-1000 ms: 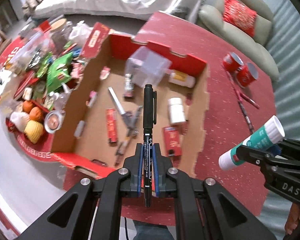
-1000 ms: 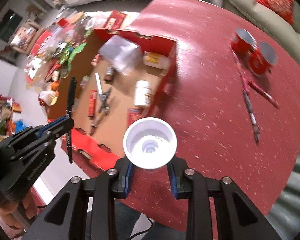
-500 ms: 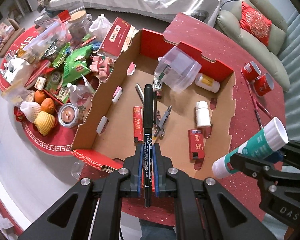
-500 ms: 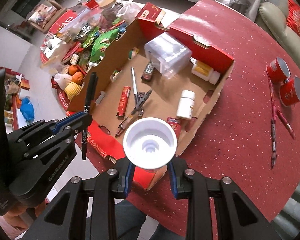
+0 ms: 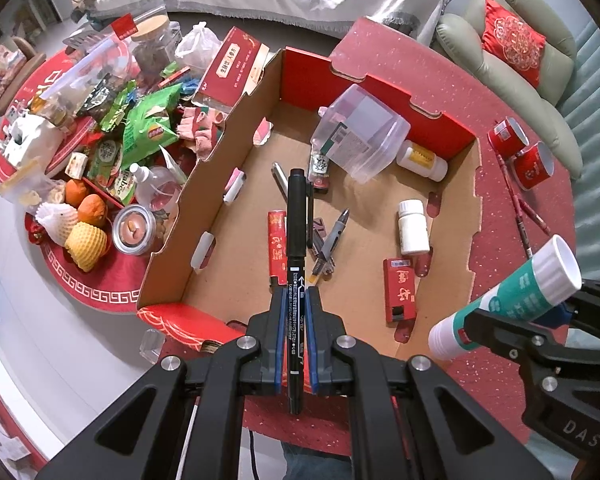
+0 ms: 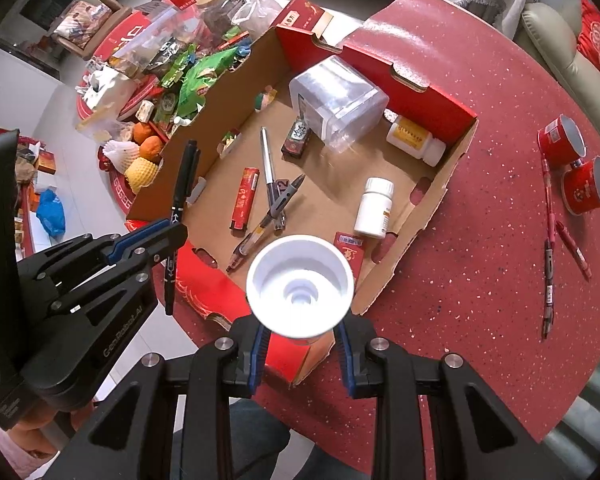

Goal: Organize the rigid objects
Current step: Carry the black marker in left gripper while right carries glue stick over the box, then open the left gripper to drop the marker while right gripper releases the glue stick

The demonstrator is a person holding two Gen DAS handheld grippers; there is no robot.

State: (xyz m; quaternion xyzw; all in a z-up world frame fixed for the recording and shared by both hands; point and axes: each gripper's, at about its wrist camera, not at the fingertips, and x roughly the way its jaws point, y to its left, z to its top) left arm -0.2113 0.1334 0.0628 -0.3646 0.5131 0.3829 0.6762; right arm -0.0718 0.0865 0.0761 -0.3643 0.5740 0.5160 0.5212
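My left gripper [image 5: 296,312] is shut on a black marker pen [image 5: 297,216], held upright above the near edge of an open cardboard box [image 5: 476,184]. From the right wrist view that left gripper [image 6: 168,236] and its black marker pen [image 6: 182,188] hang at the box's left near corner. My right gripper [image 6: 300,332] is shut on a green and white glue stick [image 6: 300,288], seen end-on over the box's near wall [image 6: 404,248]. In the left wrist view the glue stick [image 5: 512,300] slants in the right gripper [image 5: 496,320] beside the box.
The box holds a clear plastic jar [image 5: 360,132], two white pill bottles [image 5: 413,227], red packets [image 5: 398,290] and pens [image 5: 332,236]. Two red cups [image 6: 576,164] and red pens [image 6: 548,240] lie on the red table [image 6: 480,260]. Snacks and fruit [image 5: 88,208] crowd a low table at left.
Both grippers have shifted back toward the box's near edge, so the whole box now shows below them. Each keeps its grip.
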